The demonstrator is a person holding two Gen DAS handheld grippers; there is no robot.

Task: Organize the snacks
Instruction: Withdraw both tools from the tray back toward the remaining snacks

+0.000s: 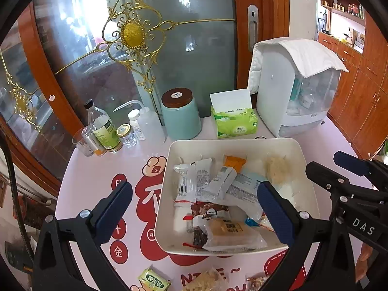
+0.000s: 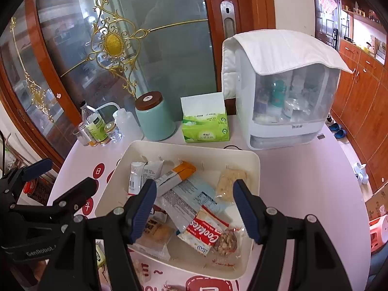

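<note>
Snacks lie heaped in the white tray [image 1: 242, 143] just ahead of the left hand-held gripper [image 1: 194, 215], whose jaws stand wide and empty, one finger over the surface [image 1: 101, 169] left of the tray, the other over its contents. A green packet [image 1: 154, 280] and two more wrapped pieces, cut off by the picture's lower edge and hard to name, sit below the fingers, outside the tray; collecting these looks like the step left. That calls for drawing back and dipping low toward them.

From the right wrist, the right hand-held gripper [image 2: 194, 212] hangs over the tray [image 2: 194, 146], jaws part-open with nothing between them, the Cookies packet [image 2: 206, 232] directly beneath. Beyond the tray stand a teal jar [image 2: 155, 118], tissue pack [image 2: 206, 126] and white cabinet [image 2: 286, 97]; bare surface [image 2: 303, 181] opens to the right.
</note>
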